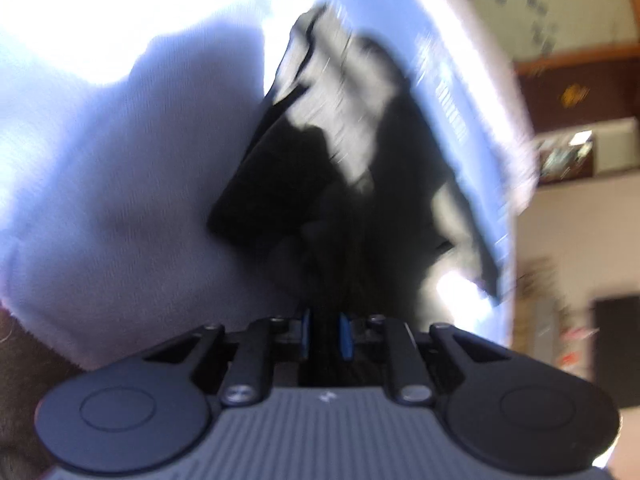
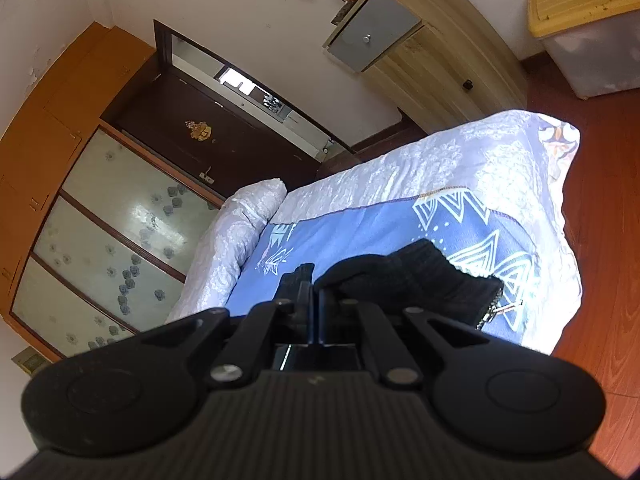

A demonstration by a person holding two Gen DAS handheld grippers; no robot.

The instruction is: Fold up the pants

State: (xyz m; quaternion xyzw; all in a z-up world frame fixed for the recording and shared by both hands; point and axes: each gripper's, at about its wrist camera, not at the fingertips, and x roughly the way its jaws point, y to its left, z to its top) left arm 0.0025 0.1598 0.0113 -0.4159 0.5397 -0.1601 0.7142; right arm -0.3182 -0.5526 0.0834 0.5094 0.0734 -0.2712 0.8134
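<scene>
The black pants lie in a blurred heap on the blue patterned bedspread, running from my left gripper toward the far edge. Its blue pads stand close together with dark cloth between them, so it is shut on the pants. In the right wrist view the pants are bunched on the bedspread, a zipper showing at their right edge. My right gripper is shut, with a fold of black cloth pinched at its tips.
A rolled pale quilt lies along the bed's left side. Beyond stand a wardrobe with frosted panels, a dark door, a wooden cabinet and a yellow-lidded bin. Wooden floor borders the bed's right.
</scene>
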